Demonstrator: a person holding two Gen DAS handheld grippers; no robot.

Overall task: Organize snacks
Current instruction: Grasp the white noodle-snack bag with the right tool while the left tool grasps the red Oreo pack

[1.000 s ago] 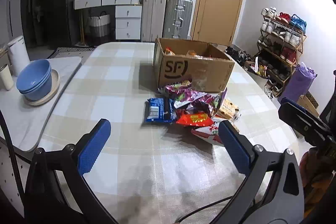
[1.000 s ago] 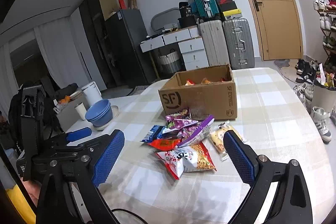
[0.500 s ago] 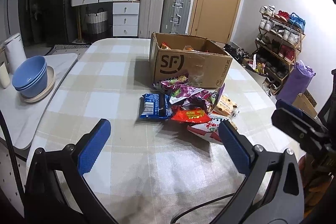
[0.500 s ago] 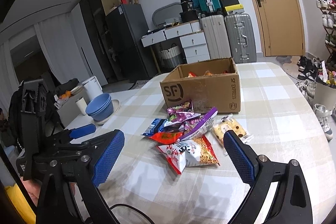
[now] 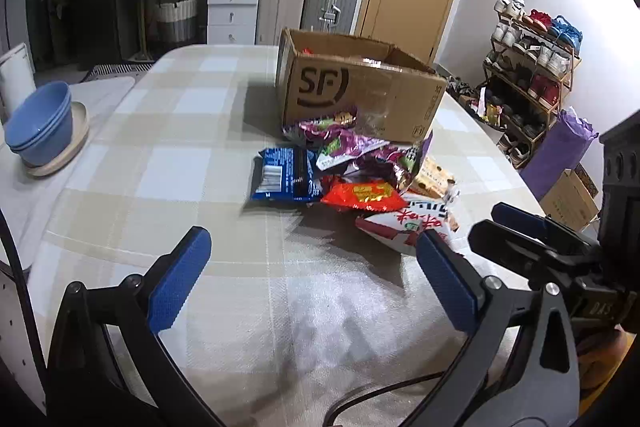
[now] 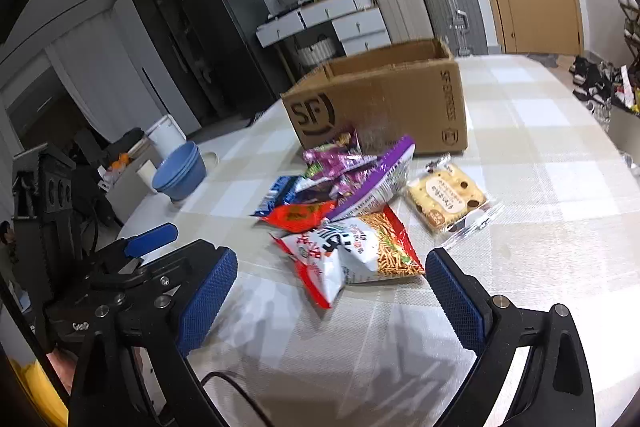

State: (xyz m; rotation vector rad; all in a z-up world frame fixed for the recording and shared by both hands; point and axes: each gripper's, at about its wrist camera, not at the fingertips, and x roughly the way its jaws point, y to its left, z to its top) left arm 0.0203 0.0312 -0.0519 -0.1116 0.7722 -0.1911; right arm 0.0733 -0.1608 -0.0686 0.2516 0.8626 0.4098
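While both of my tools hang above the checked tabletop [image 5: 168, 163], my left gripper [image 5: 308, 281] has its blue pads spread wide with nothing between them, and my right gripper [image 6: 332, 291] is spread just as wide, also empty. Ahead of me sits the snack pile, right in front of the cardboard box [image 5: 360, 95], which stands open-topped with a few packets showing inside. Nearest the right gripper lies the red-and-white noodle bag [image 6: 352, 251], flat on the cloth, its near corner between the pads but untouched. Just beyond it, the small orange-red packet [image 5: 362, 195] overlaps the blue packet [image 5: 284, 177], and the purple bags [image 6: 360, 171] are heaped against the box's front wall. Off to the right side of the heap, lying apart, is the clear-wrapped biscuit pack [image 6: 446, 201]. Away on the left, on a side counter, blue bowls [image 5: 38, 125] sit stacked on a plate, well clear of the snacks.
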